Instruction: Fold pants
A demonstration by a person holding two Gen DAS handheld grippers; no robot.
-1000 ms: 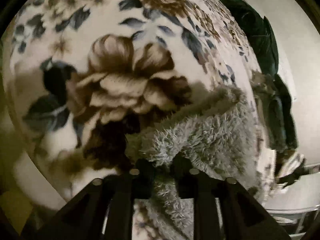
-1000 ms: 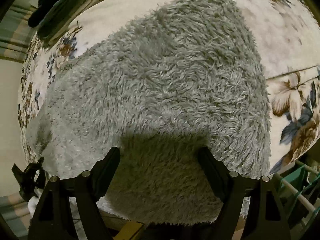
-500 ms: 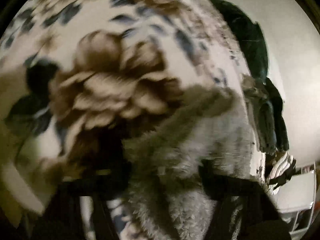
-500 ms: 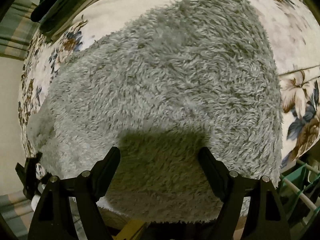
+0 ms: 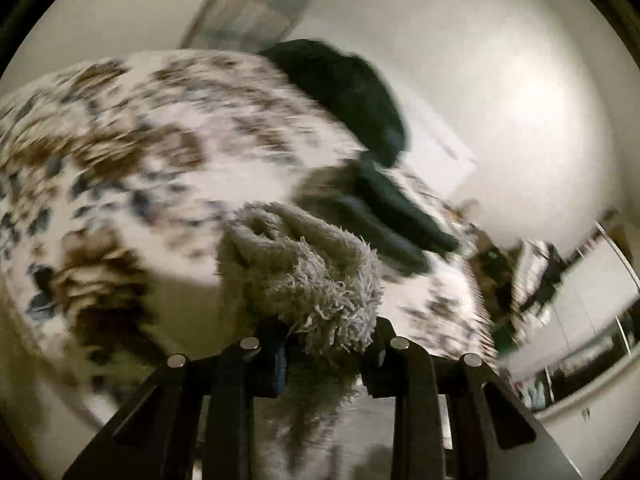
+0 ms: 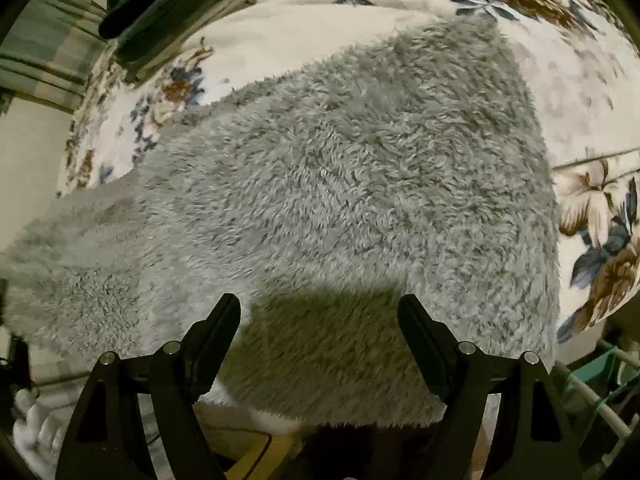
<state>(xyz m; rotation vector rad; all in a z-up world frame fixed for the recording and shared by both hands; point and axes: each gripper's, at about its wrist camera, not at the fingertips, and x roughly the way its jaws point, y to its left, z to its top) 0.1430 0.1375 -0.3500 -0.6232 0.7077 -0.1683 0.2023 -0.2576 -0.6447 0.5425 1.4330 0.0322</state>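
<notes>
The pants are grey and fluffy. In the right wrist view they (image 6: 340, 184) lie spread over a floral blanket (image 6: 592, 92) on the bed, one end rising at the left edge. My right gripper (image 6: 320, 320) is open just above their near end, holding nothing. In the left wrist view my left gripper (image 5: 328, 340) is shut on a bunched end of the pants (image 5: 308, 268), lifted off the floral blanket (image 5: 120, 152). The view is blurred by motion.
Dark folded clothes (image 5: 360, 120) lie at the bed's far side by a white wall (image 5: 500, 80); they also show in the right wrist view (image 6: 168, 4). A green and white rack (image 6: 600, 392) stands at the lower right. White cloth (image 6: 36, 424) lies at the lower left.
My left gripper opened, closed again on the pants' end and lifted it off the blanket, tilting up toward the wall. The pants' left part rose in the right wrist view. My right gripper stayed open.
</notes>
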